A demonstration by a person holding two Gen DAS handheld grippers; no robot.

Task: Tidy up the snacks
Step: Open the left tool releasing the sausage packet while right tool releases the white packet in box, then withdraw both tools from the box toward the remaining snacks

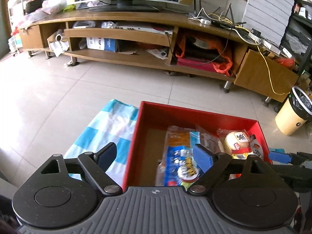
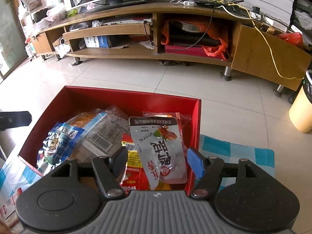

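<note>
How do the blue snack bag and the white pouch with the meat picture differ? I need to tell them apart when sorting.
The blue snack bag is crinkly and shiny; the white pouch is smooth and matte. The blue snack bag lies by the red box's left wall, the white pouch near its right wall. Both are sealed and lie inside the box.

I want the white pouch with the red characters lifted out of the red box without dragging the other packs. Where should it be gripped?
Probably the white pouch is best pinched across its flat near end, coming from above on the near side: it lies on top of the other packs, tilted toward the right hand-held gripper, whose open jaws already flank that end.
</note>
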